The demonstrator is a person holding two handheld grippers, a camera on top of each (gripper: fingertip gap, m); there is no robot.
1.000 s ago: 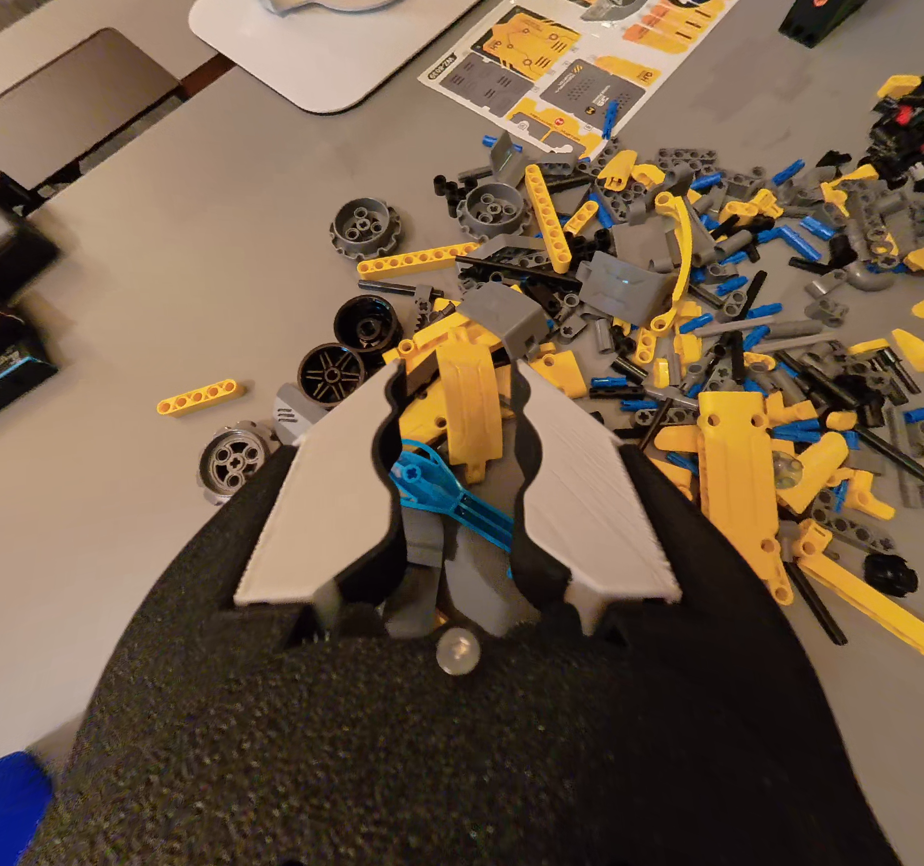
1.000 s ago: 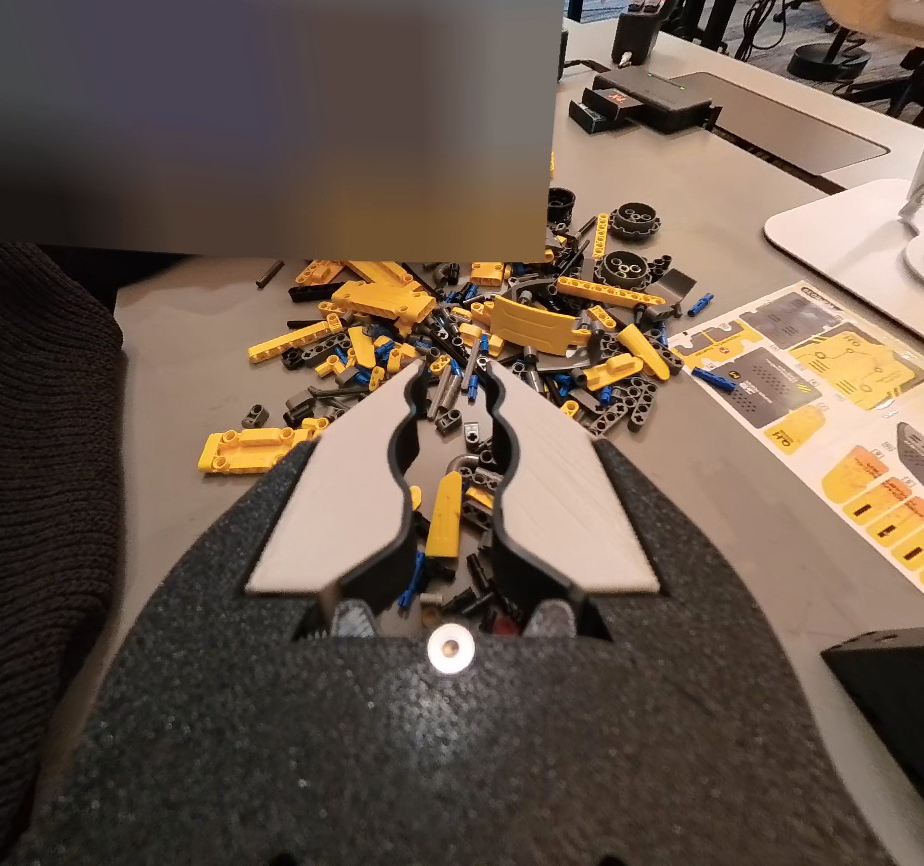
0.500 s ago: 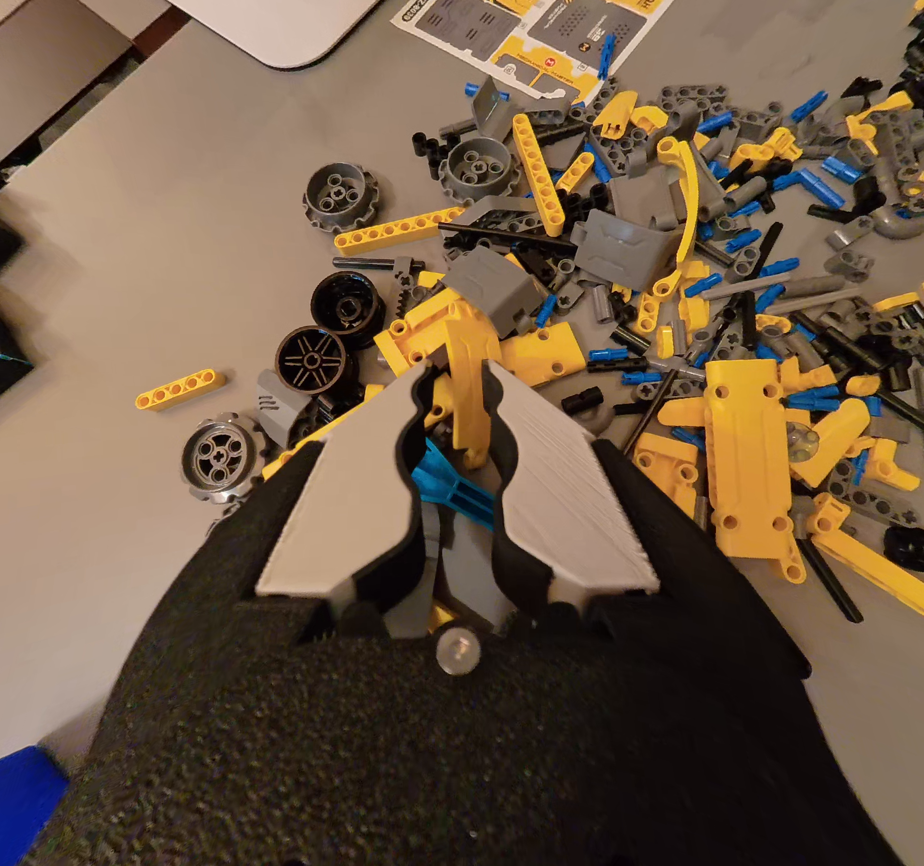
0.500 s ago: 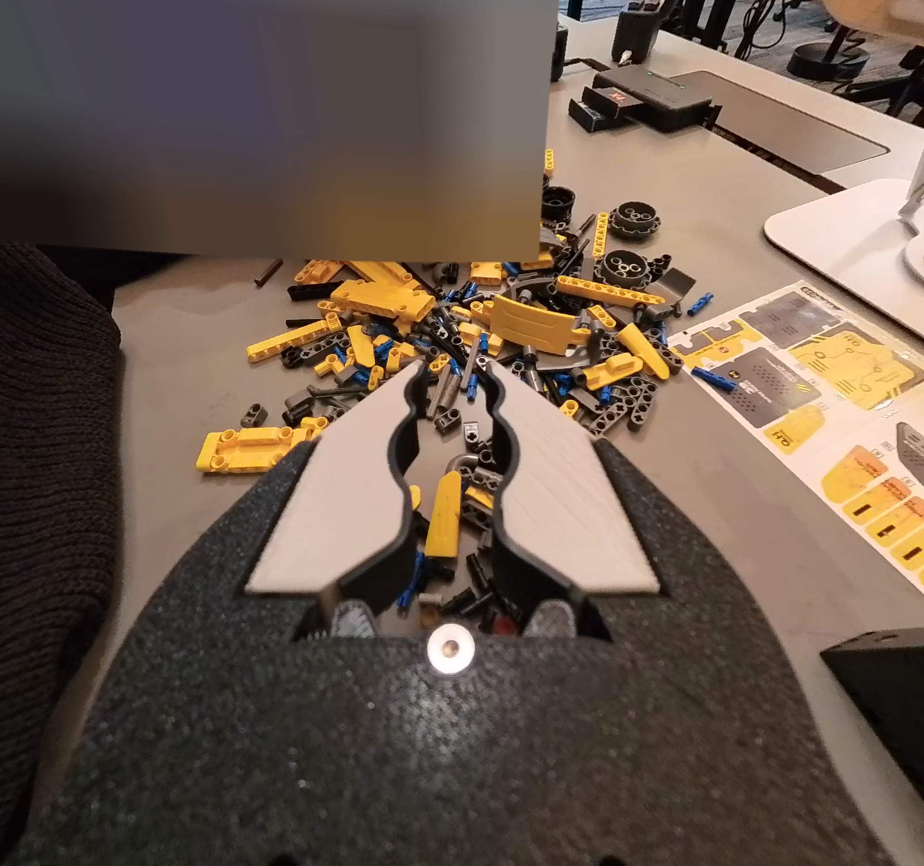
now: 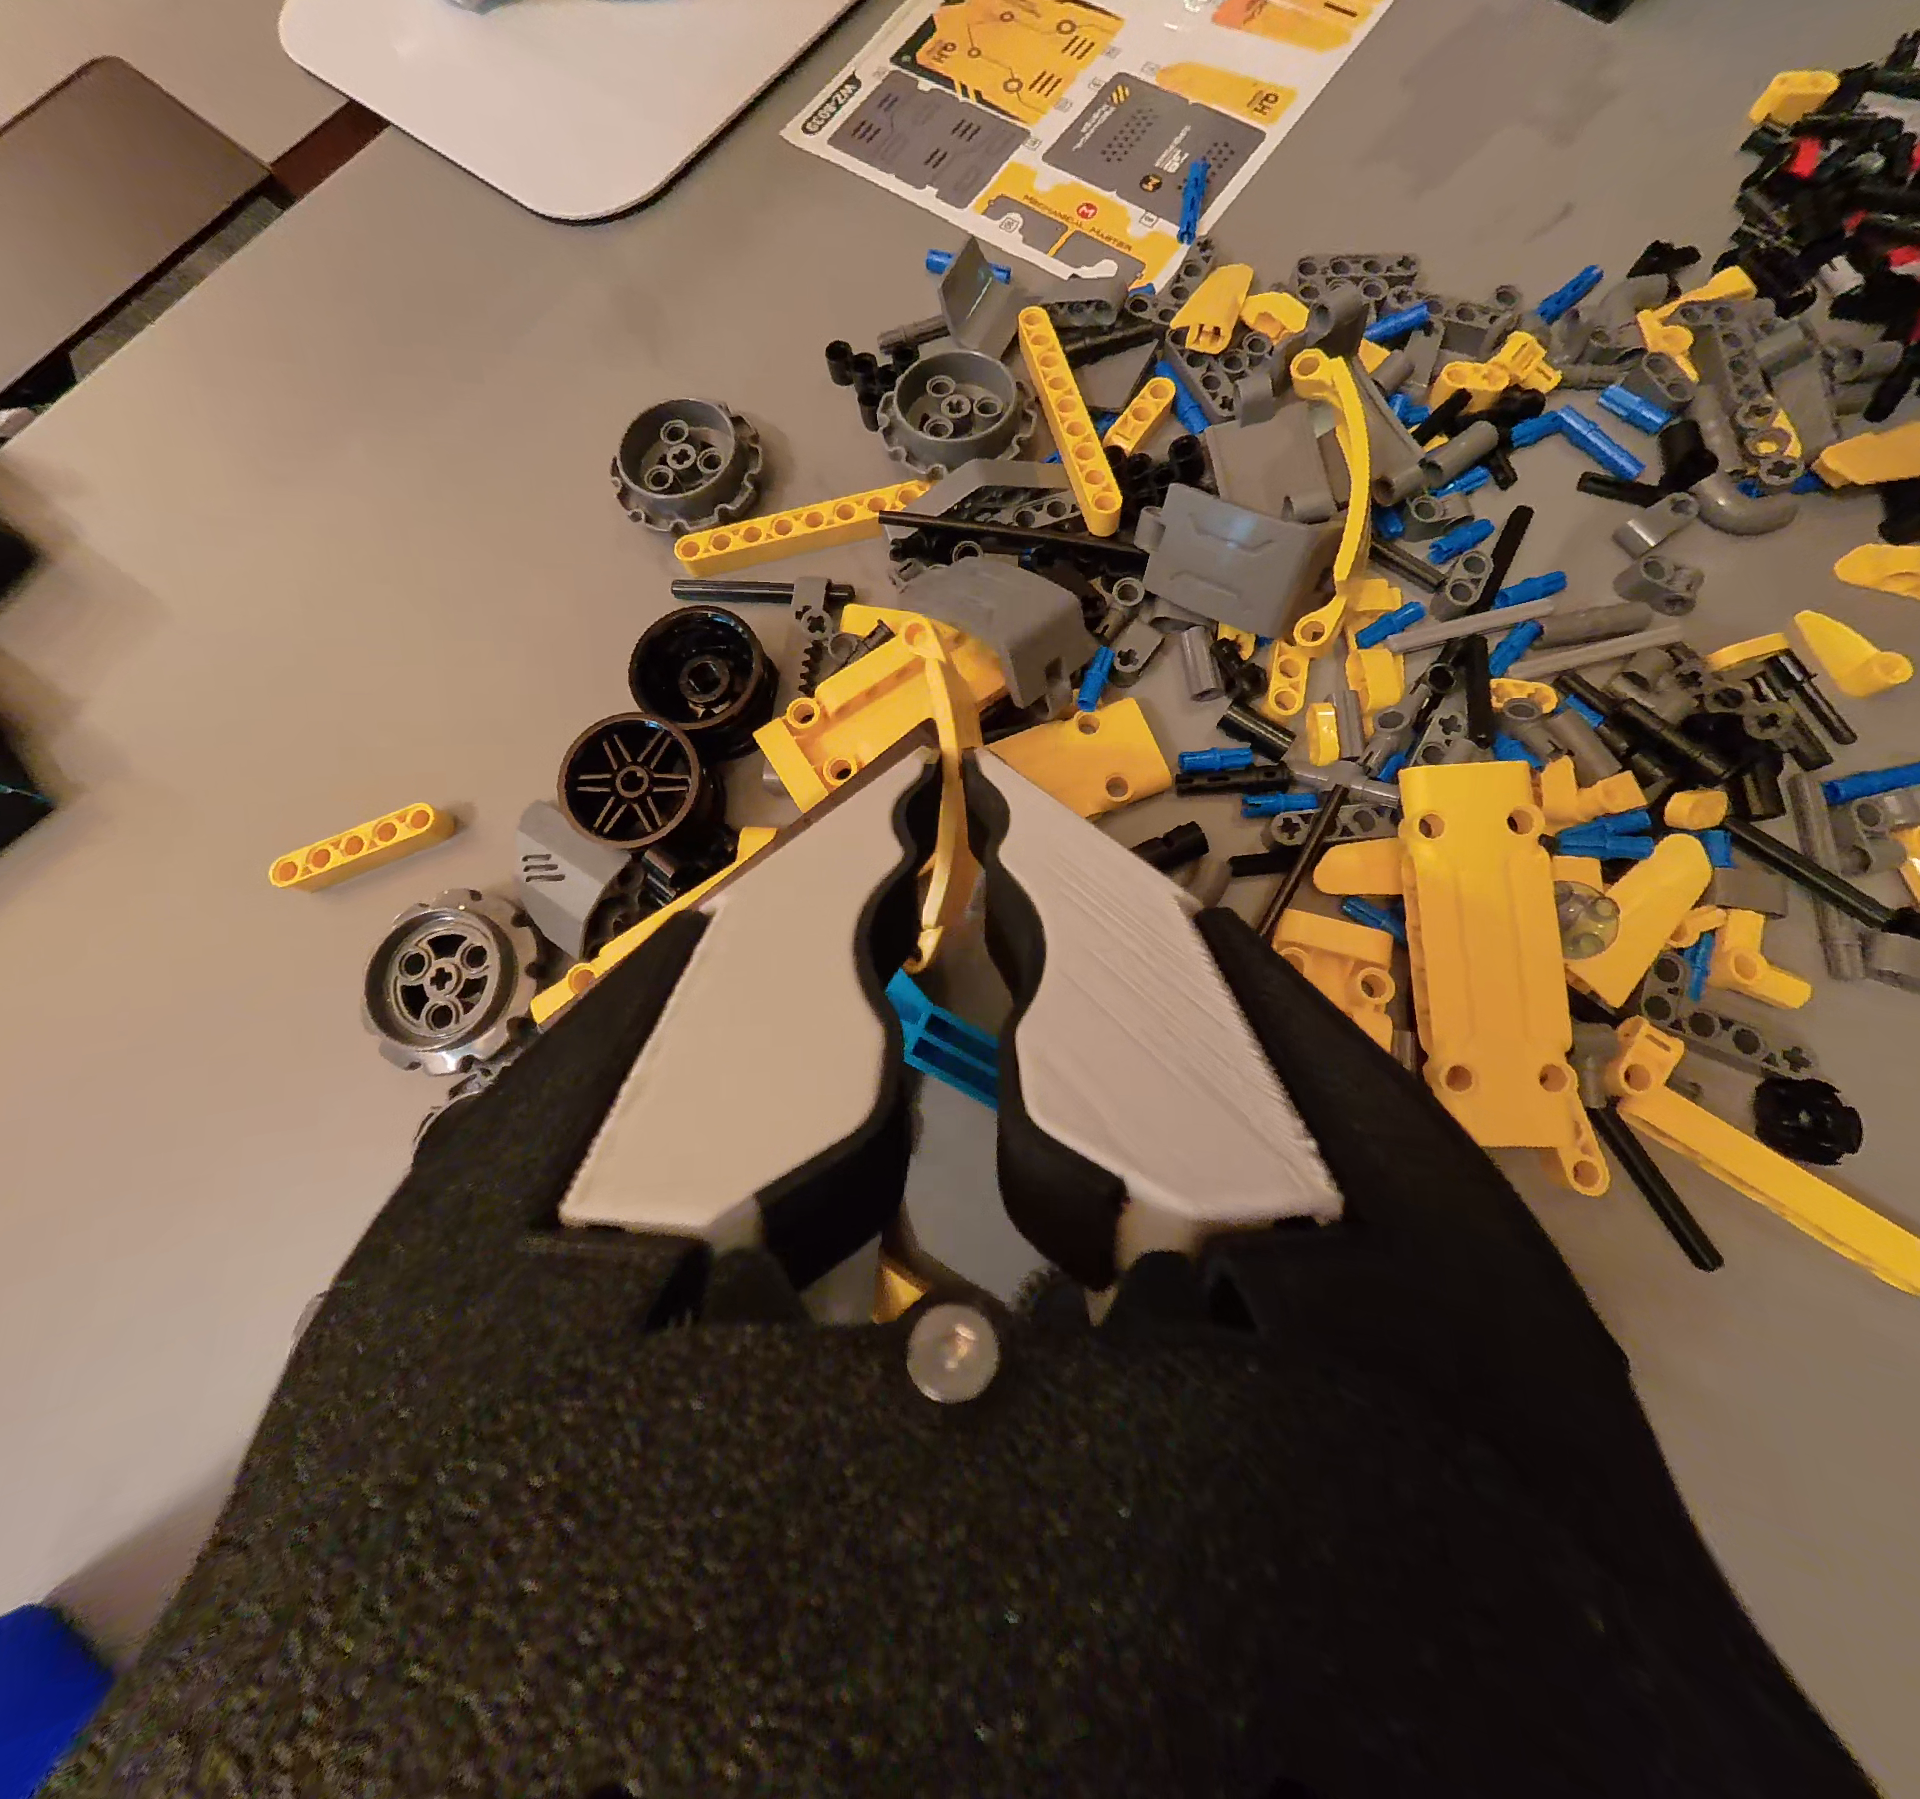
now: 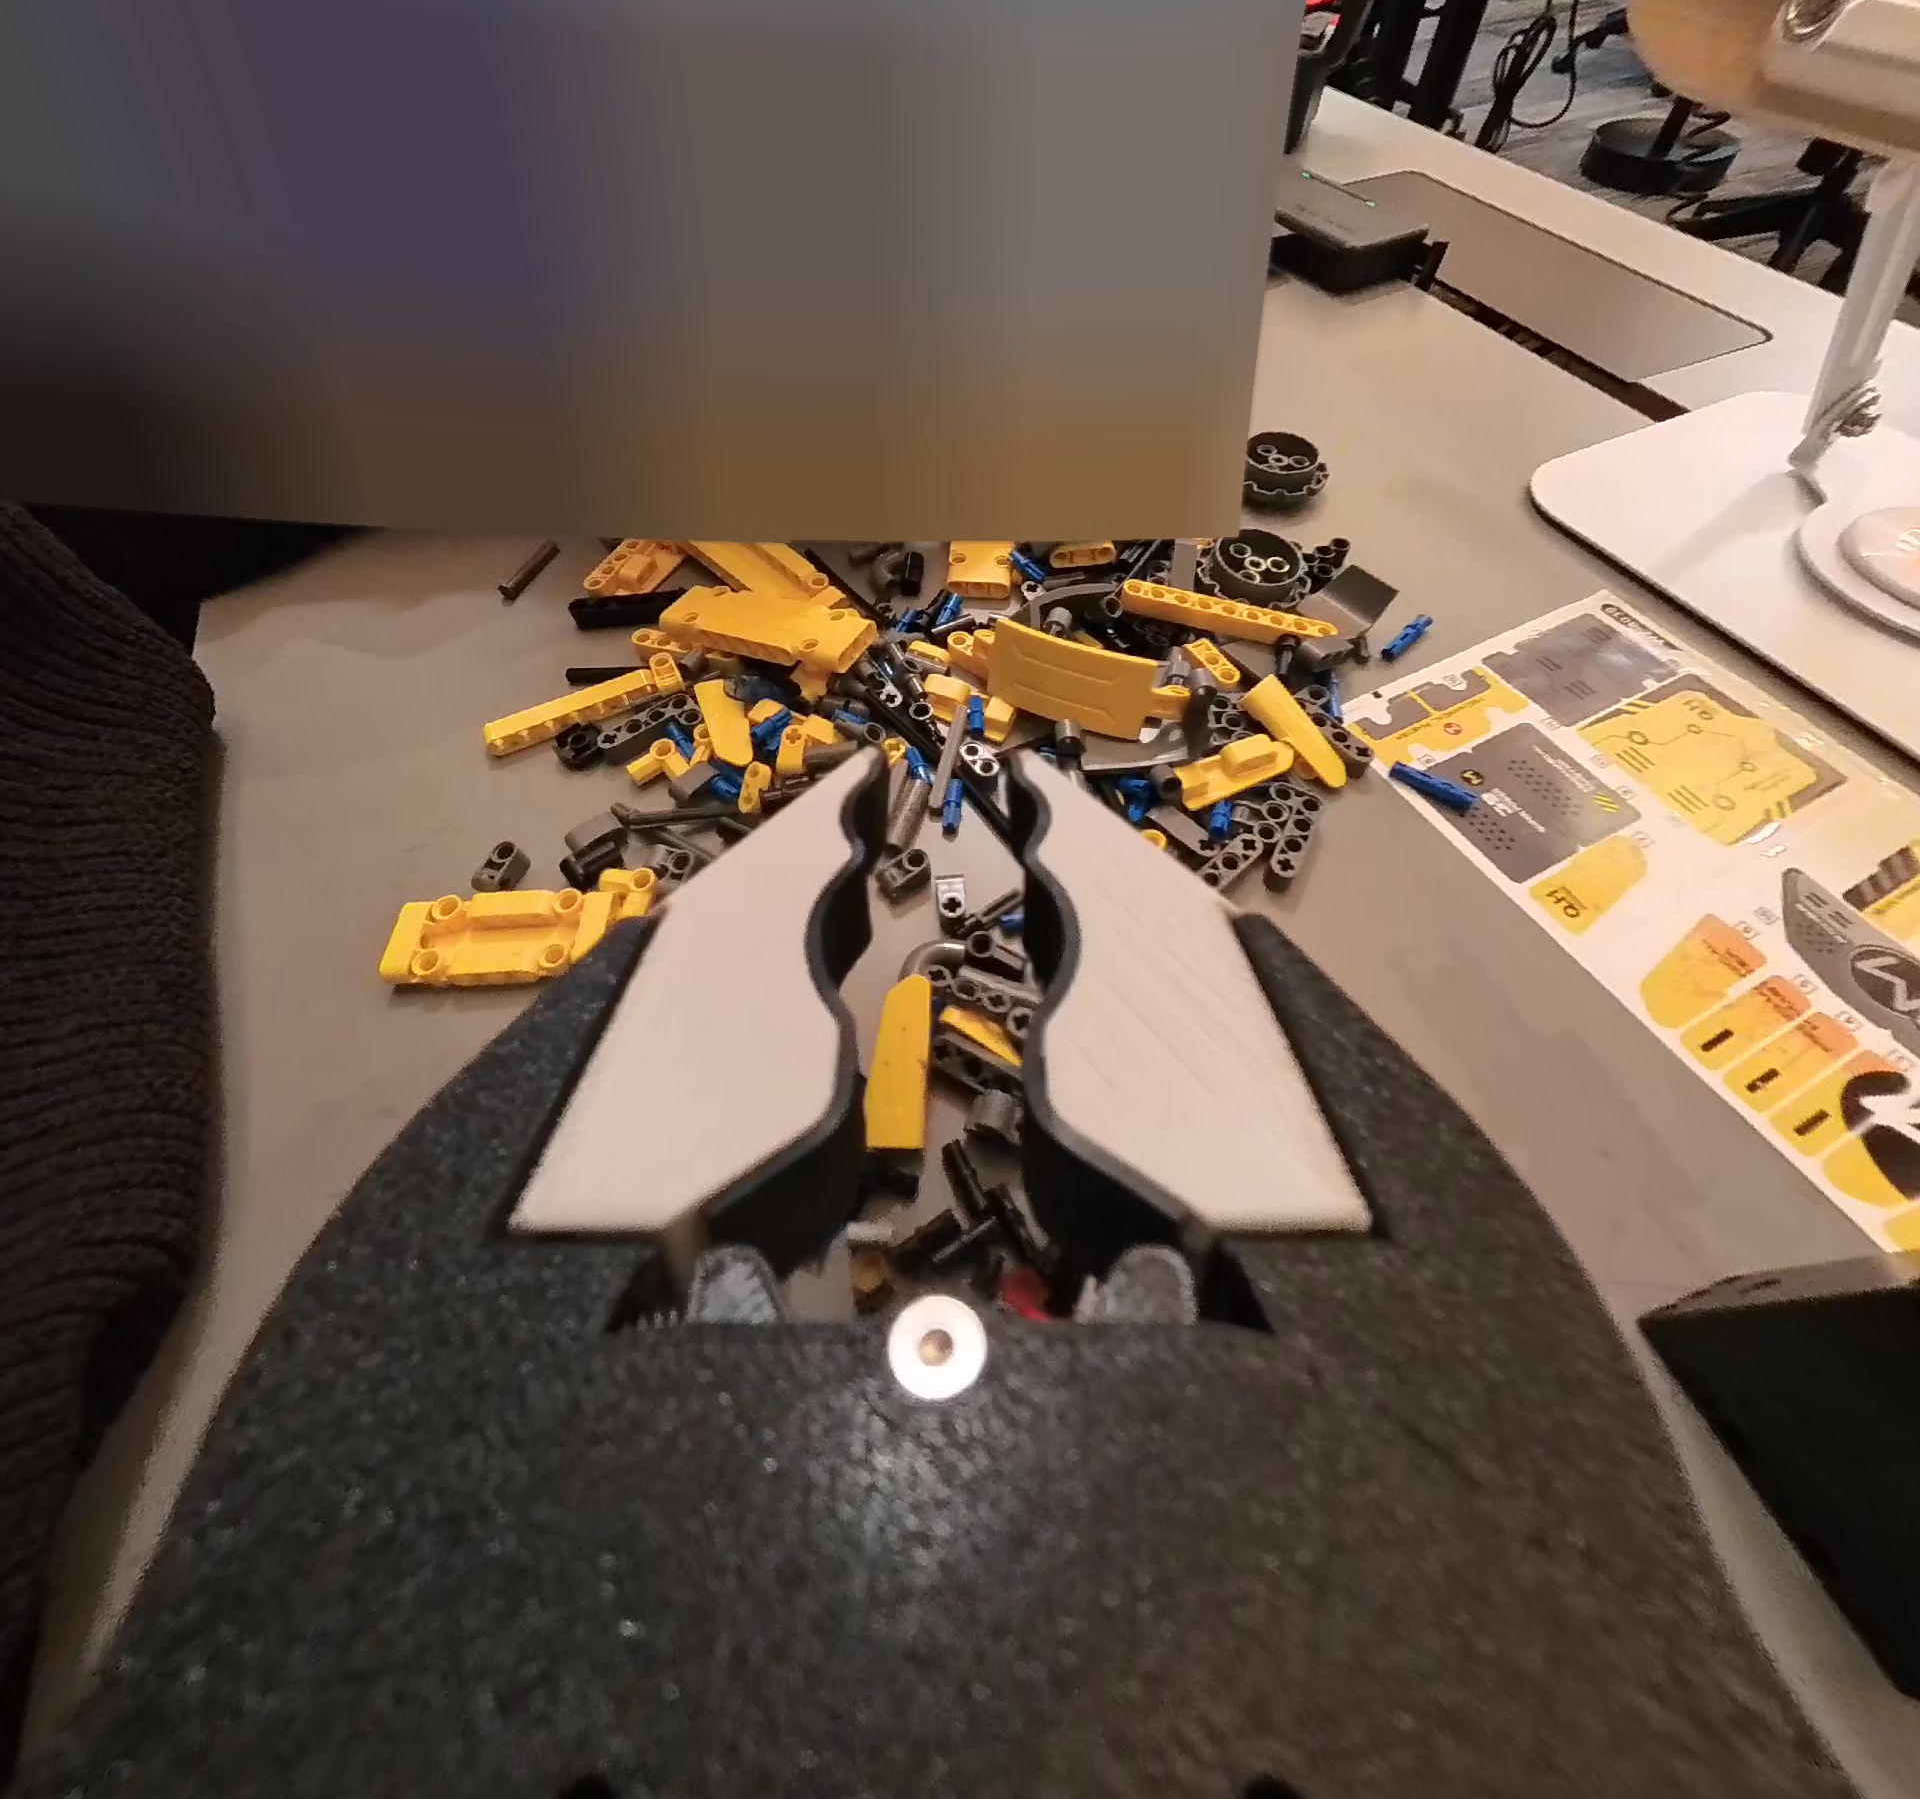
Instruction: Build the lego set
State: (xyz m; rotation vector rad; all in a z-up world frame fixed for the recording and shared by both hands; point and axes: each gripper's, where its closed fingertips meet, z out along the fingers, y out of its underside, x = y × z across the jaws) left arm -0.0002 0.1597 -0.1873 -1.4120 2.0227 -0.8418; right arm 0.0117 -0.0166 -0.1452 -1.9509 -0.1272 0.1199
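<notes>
- Grey table [image 5: 312,502] takes up basically everything, with a white stand base [image 5: 540,87] at the far left corner.
- Sticker sheet [image 5: 1091,87] lies flat beside the base, at the far edge of the mess.
- Big pile [image 5: 1455,669] of yellow, grey, black and blue building parts is spread over the middle and right.
- Left gripper [image 5: 948,793] is clenched on a thin yellow arch [image 5: 943,710]. The arch sits edge-on between the tips, its far end over the yellow panels at the pile's near-left edge. It's a narrow pinch right at the tips, so I'd guess the arch could swivel easily.
- Right gripper [image 6: 948,767] is released, jaws apart, holding nothing. It hovers over the near side of the pile, and a yellow wedge [image 6: 899,1063] lies on the table below the gap.
- Two black wheels [image 5: 629,783] sit just left of the left gripper's tips, with a grey hub [image 5: 442,980] nearer the camera.
- Short yellow beam [image 5: 358,845] lies alone, apart from the pile.
- Blue part [image 5: 940,1037] peeks out under the left fingers. Can't tell whether it's touching them.
</notes>
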